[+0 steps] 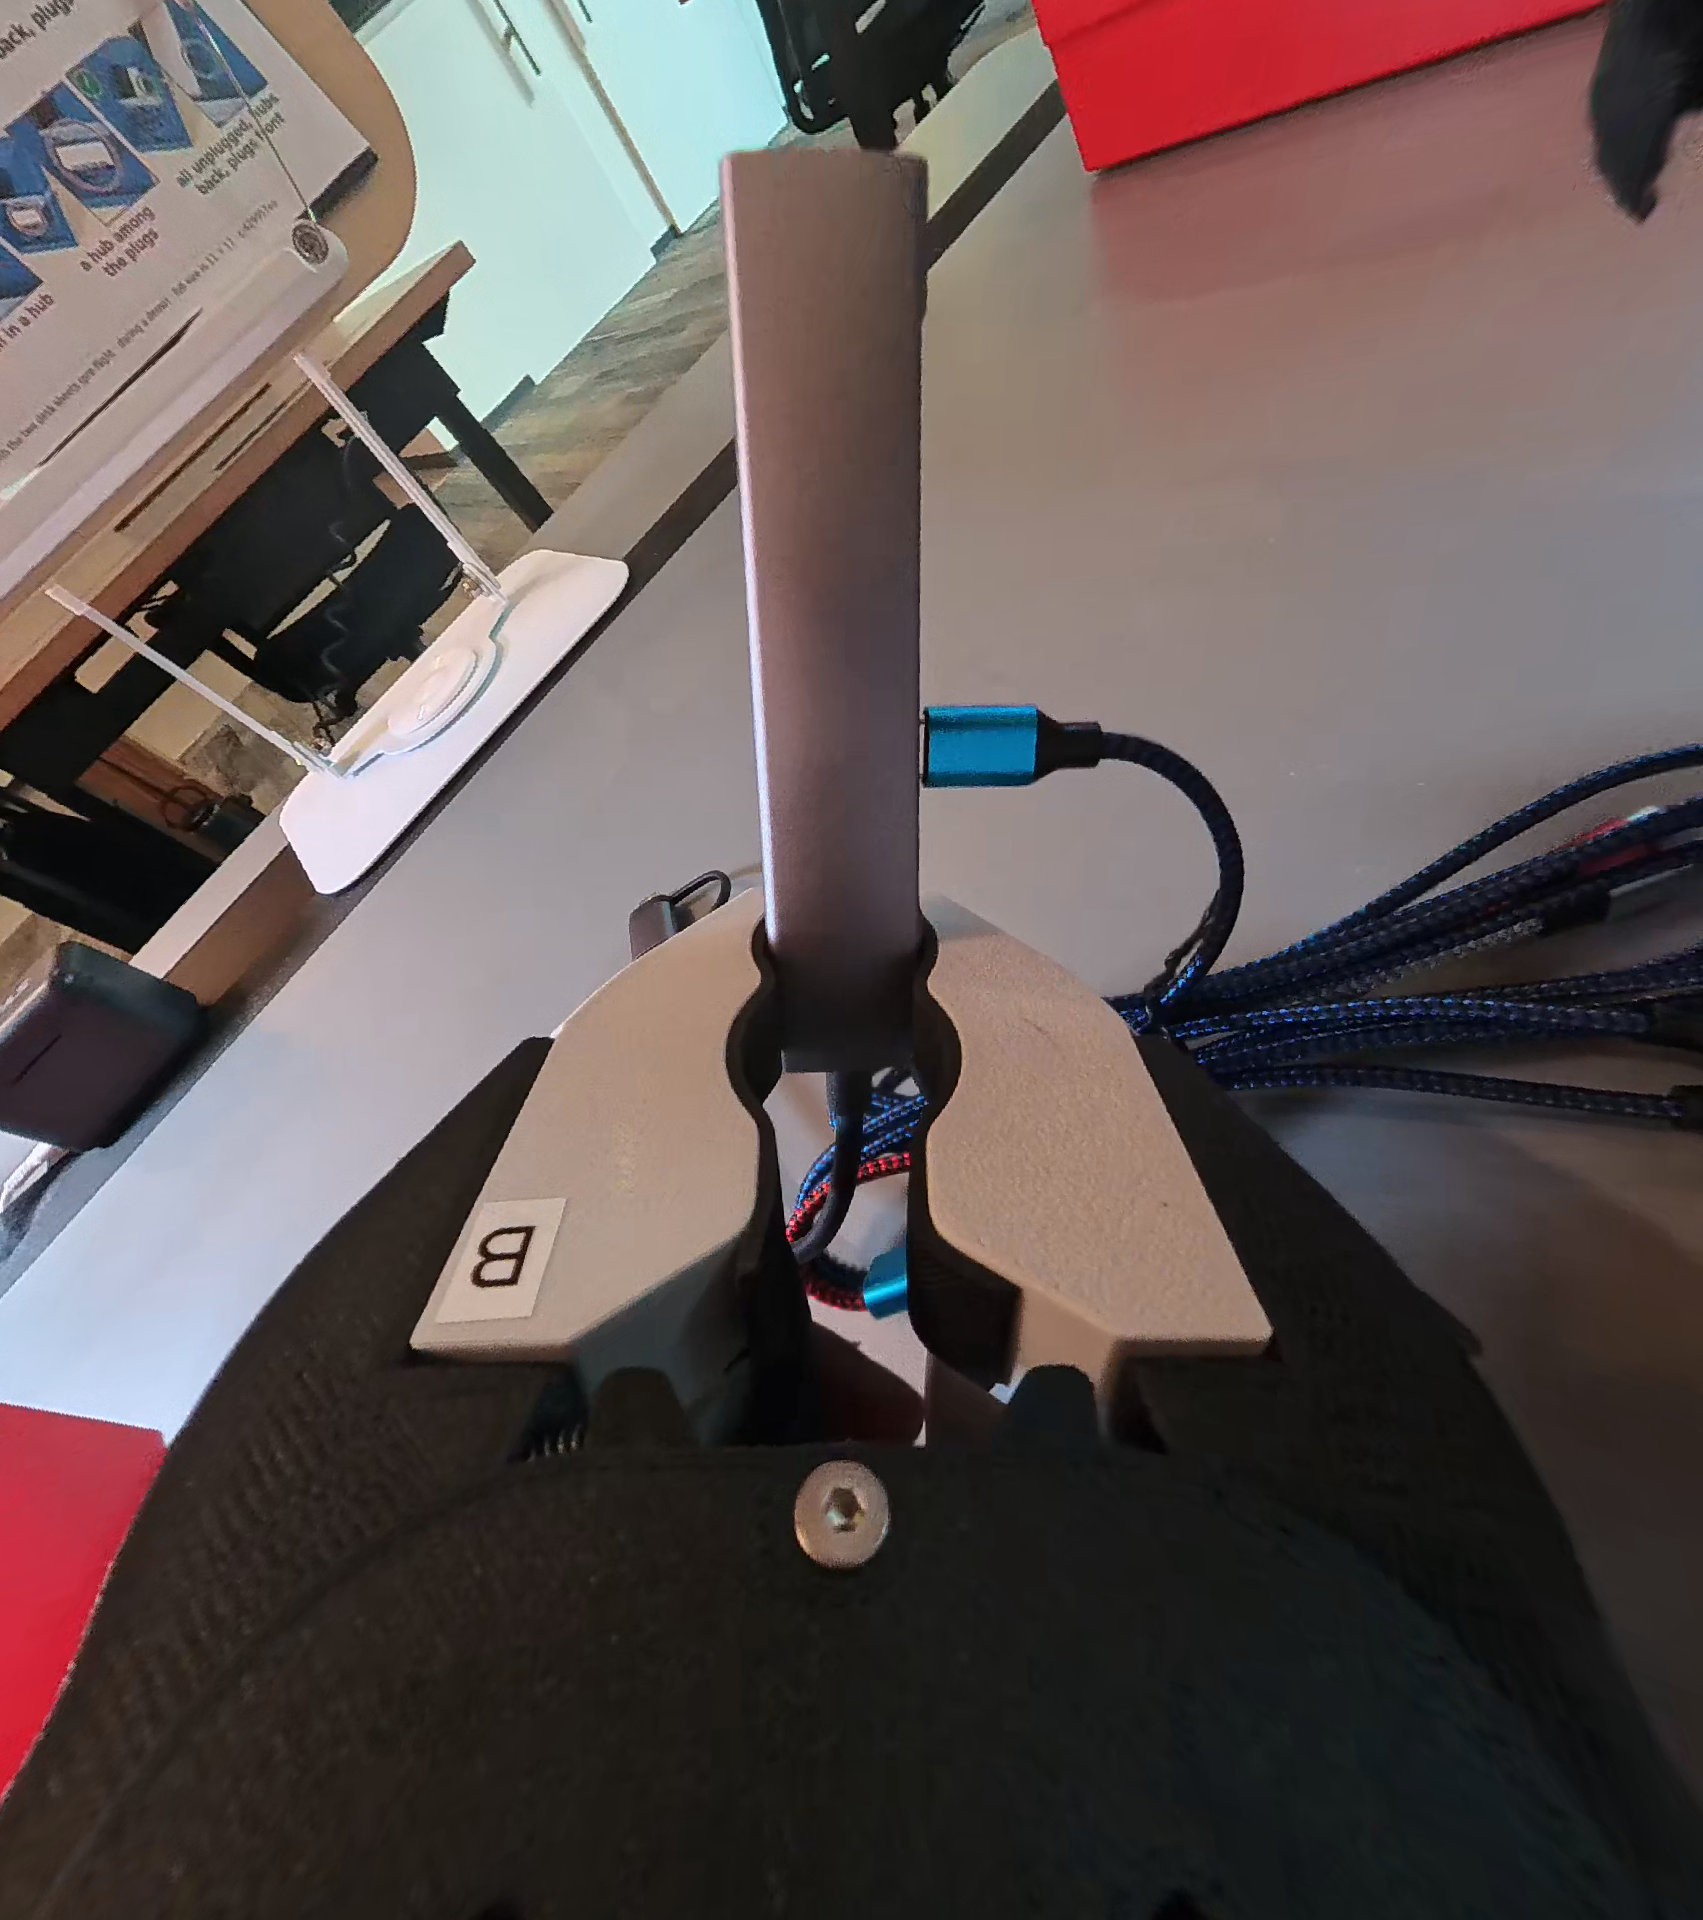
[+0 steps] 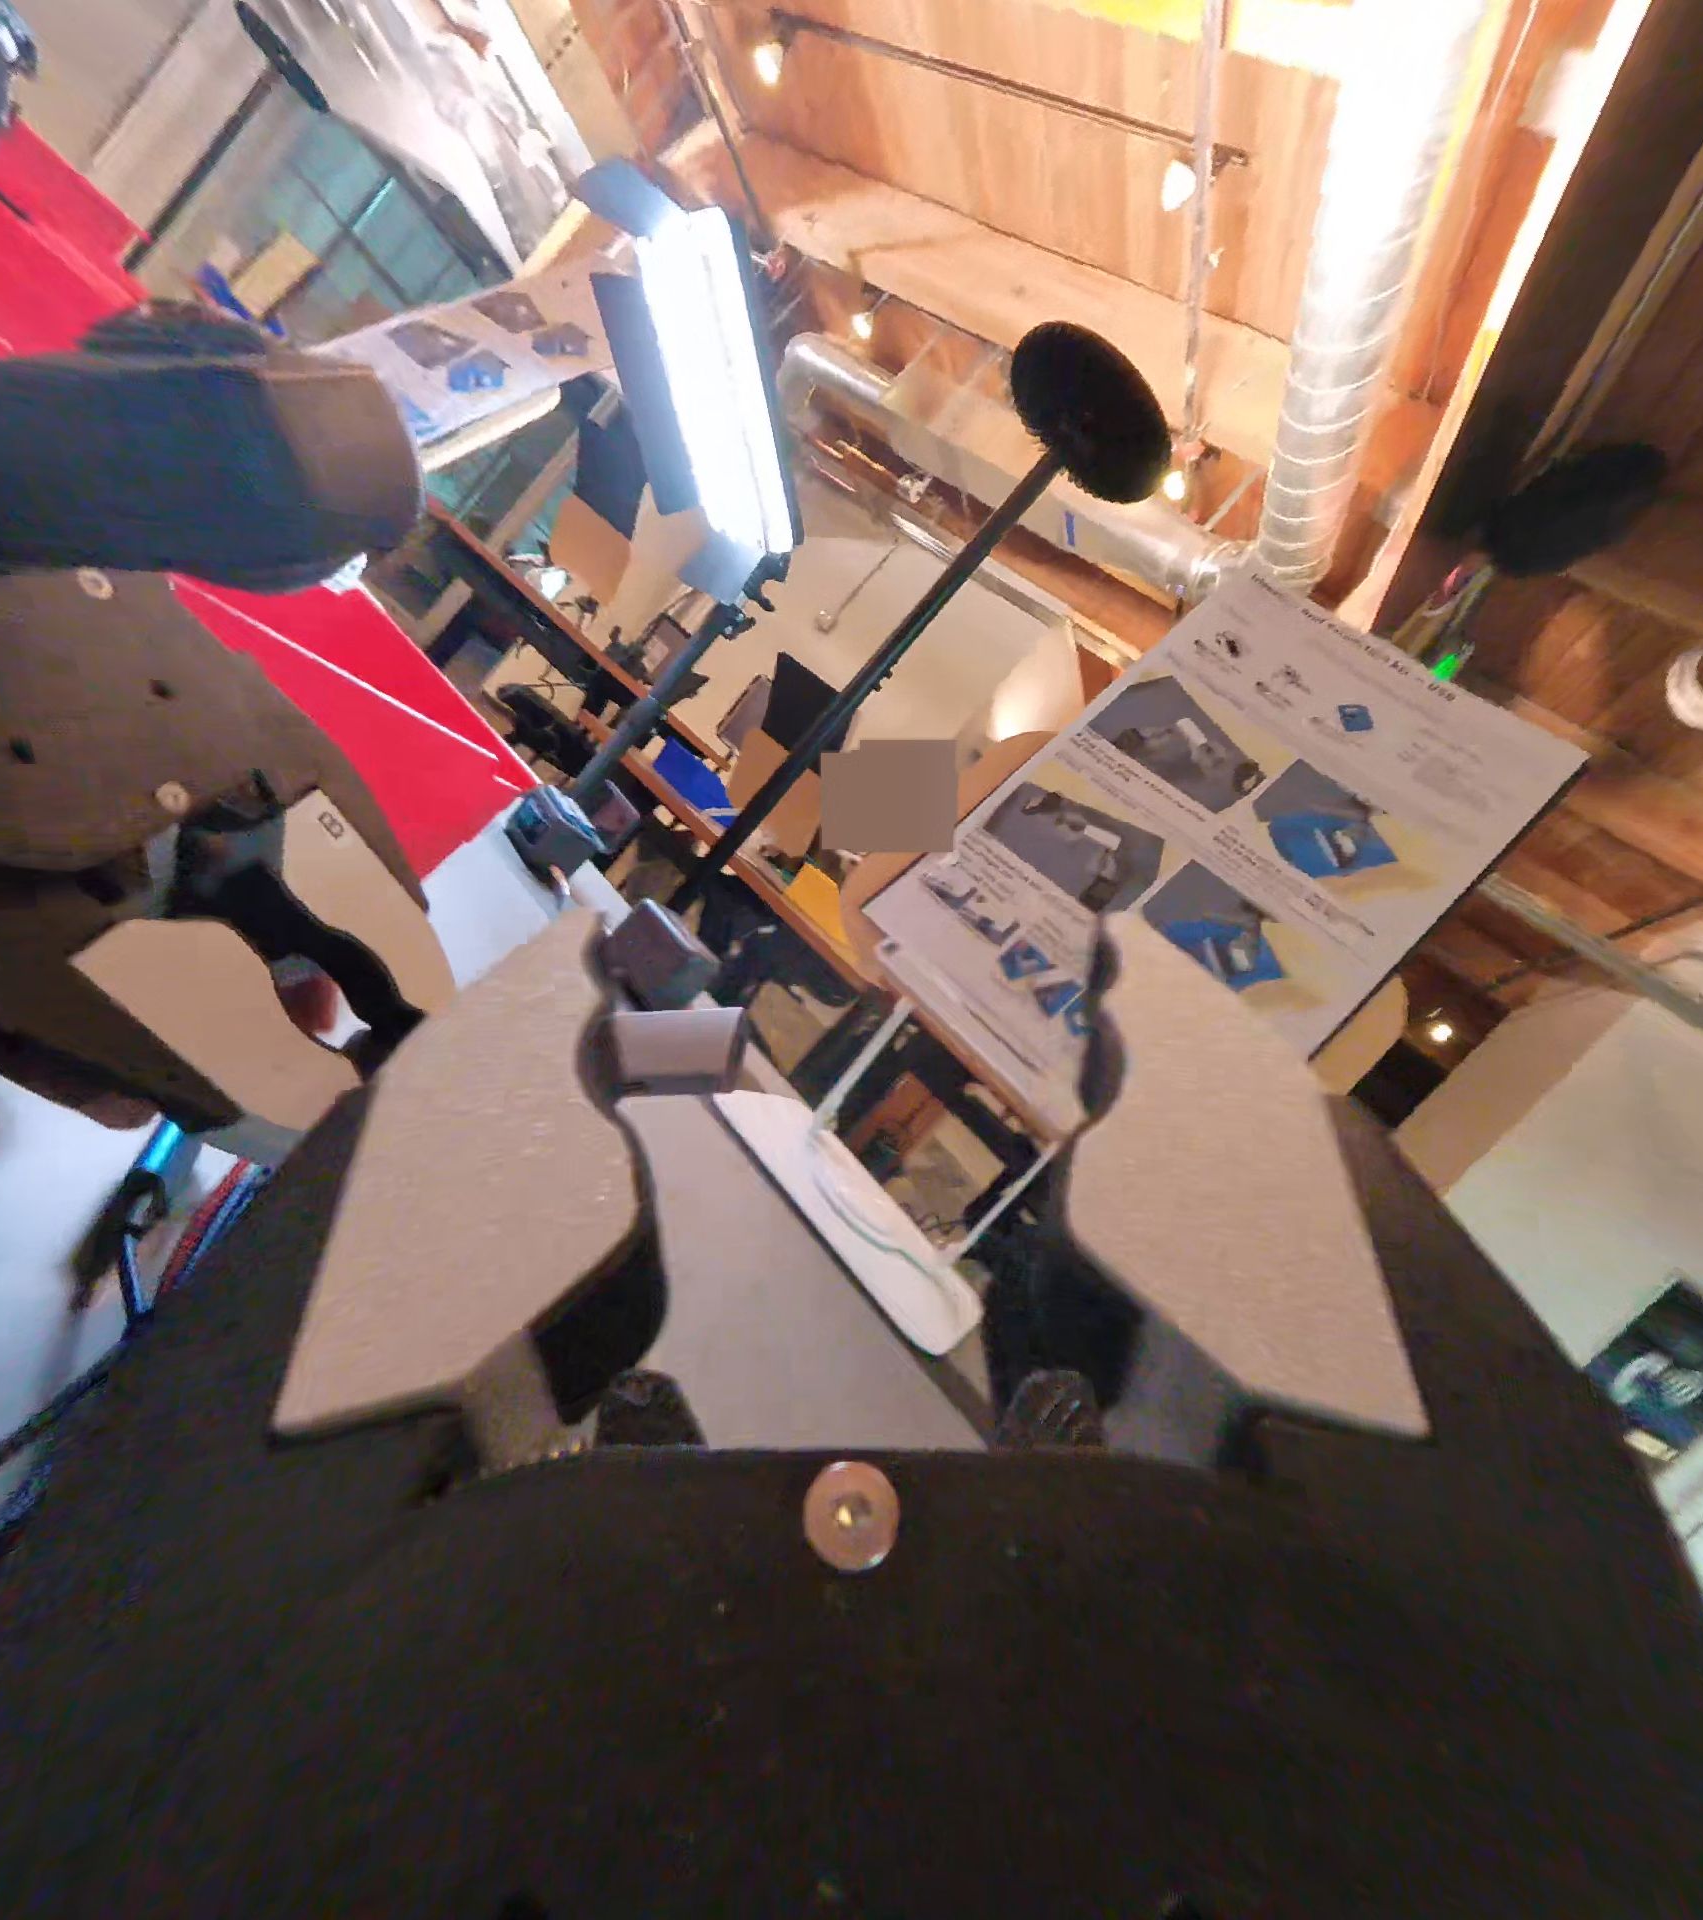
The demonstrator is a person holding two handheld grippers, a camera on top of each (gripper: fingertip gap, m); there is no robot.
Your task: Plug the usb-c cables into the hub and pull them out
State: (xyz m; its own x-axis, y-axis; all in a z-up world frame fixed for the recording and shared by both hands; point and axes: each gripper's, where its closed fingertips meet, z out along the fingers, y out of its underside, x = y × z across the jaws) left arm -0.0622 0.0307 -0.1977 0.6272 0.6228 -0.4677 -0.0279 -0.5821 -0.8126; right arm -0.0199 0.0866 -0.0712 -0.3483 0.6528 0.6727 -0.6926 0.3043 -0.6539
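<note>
In the left wrist view my left gripper [image 1: 845,966] is shut on one end of a long grey hub [image 1: 831,540], which stands up from the fingers above the grey table [image 1: 1346,520]. A blue USB-C plug [image 1: 982,743] on a dark blue braided cable [image 1: 1216,852] sits in the hub's right side. Several more blue braided cables [image 1: 1512,987] lie bundled on the table to the right. My right gripper [image 2: 852,966] is open and empty, tilted upward. The left gripper [image 2: 151,748] shows blurred at the left of the right wrist view.
A second dark grey hub [image 1: 68,1049] lies near the table's left edge. A sign on a white stand [image 1: 452,717] is at the far left. Red boxes [image 1: 1346,73] sit at the back and at the near left [image 1: 16,1558]. Small grey blocks [image 2: 675,1039] show between my right fingers.
</note>
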